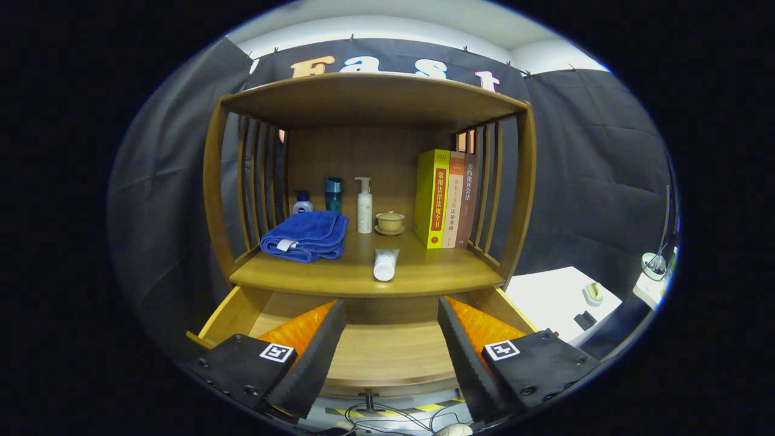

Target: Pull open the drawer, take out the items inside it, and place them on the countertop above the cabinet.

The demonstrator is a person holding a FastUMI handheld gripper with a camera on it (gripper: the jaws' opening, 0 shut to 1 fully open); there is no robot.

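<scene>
The wooden drawer (387, 354) stands pulled out below the countertop (363, 275), its bare wooden floor showing between my fingers. My gripper (390, 345) hovers over the drawer, open, with nothing between its fingers (315, 351). On the countertop just beyond lies a white tube (385, 264), its cap end toward me. A folded blue towel (306, 235) rests on the countertop's left side.
Further back on the countertop stand a small blue-capped bottle (302, 203), a teal cup (333, 194), a white pump bottle (364, 206), a lidded tea cup on a saucer (390, 222) and three upright books (445, 198). Slatted sides and a top shelf (375, 97) enclose it. A white table (560, 303) stands right.
</scene>
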